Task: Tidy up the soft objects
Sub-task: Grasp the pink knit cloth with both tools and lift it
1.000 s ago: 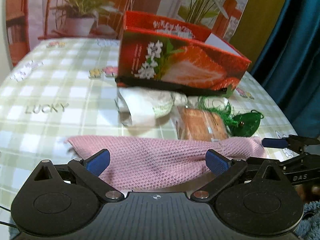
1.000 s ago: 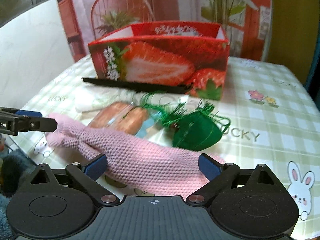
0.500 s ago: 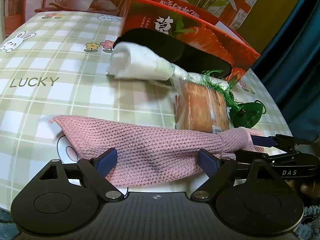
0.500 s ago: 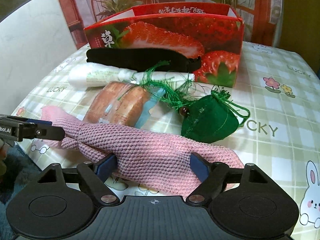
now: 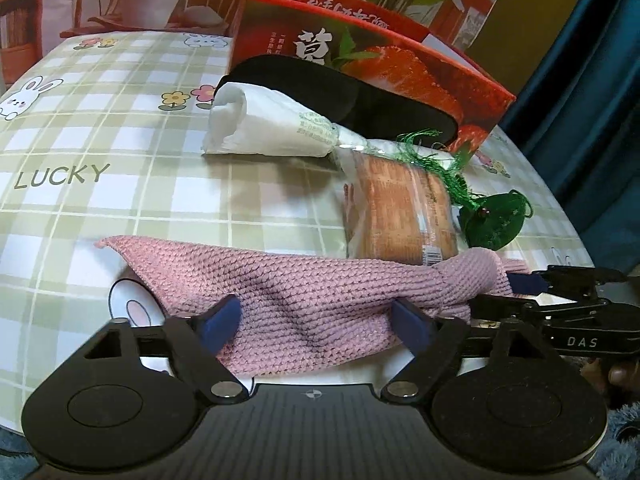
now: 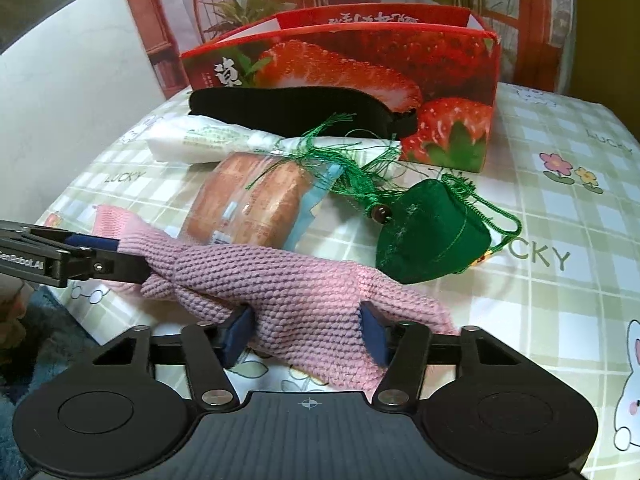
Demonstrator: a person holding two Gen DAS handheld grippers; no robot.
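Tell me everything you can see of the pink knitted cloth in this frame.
The pink knitted cloth is a long, soft, coarse-knit piece lying limp across the near edge of the checked tablecloth. It is bunched and creased in the middle. The right gripper is closed on one part, the left gripper straddles another with its fingers pressing the fabric. Behind it lie the wrapped bread and the green pouch, the pouch apparently touching its far edge.

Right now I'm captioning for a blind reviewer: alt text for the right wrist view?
Right gripper with jaws around a pink knitted cloth on a checked tablecloth. Behind lie a green pouch, wrapped bread and a strawberry-printed box; the left gripper grips the cloth's far end.
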